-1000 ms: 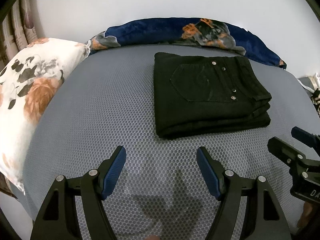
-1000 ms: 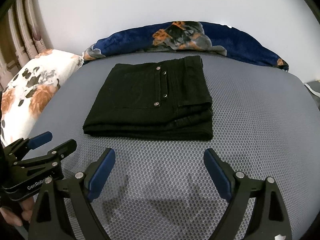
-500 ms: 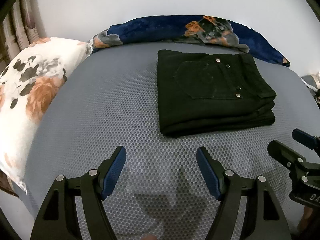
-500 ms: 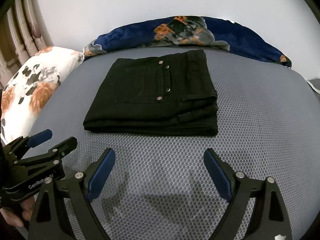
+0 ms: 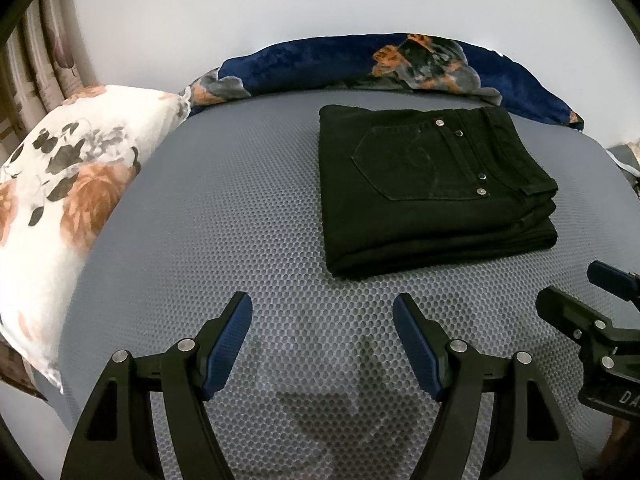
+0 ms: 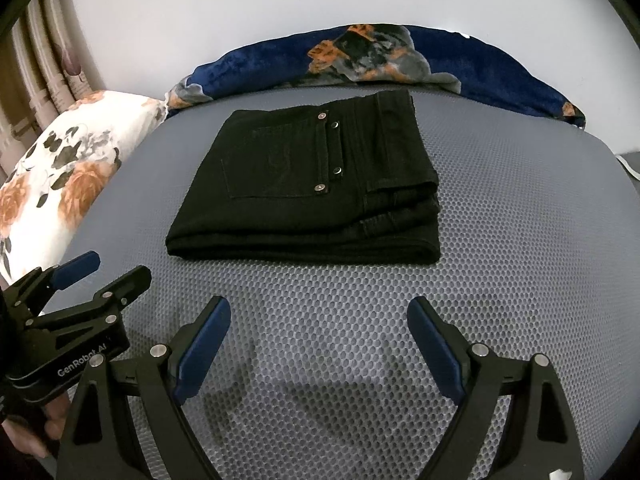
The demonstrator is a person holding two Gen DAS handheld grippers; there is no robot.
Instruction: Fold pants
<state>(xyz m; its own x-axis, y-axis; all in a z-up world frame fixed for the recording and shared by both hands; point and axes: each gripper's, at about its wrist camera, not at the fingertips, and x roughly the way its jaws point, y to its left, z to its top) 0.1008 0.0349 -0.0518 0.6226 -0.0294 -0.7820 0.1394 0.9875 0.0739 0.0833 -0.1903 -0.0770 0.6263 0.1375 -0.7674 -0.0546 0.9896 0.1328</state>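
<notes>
Black pants (image 5: pixel 424 188) lie folded into a compact stack on the grey mesh bed surface (image 5: pixel 240 220), back pocket and rivets facing up; they also show in the right wrist view (image 6: pixel 308 188). My left gripper (image 5: pixel 322 316) is open and empty, hovering above the mesh in front of the stack. My right gripper (image 6: pixel 320 316) is open and empty, also in front of the stack. Each gripper shows at the edge of the other's view, the right one (image 5: pixel 576 292) and the left one (image 6: pixel 108 272).
A white floral pillow (image 5: pixel 68 184) lies along the left edge of the bed. A dark blue floral blanket (image 5: pixel 400 60) is bunched along the far edge against the white wall. Curtains (image 6: pixel 36 68) hang at the far left.
Both grippers have tilted slightly, so the pants sit a little lower in both views. Both stay open and empty; the pants have not moved.
</notes>
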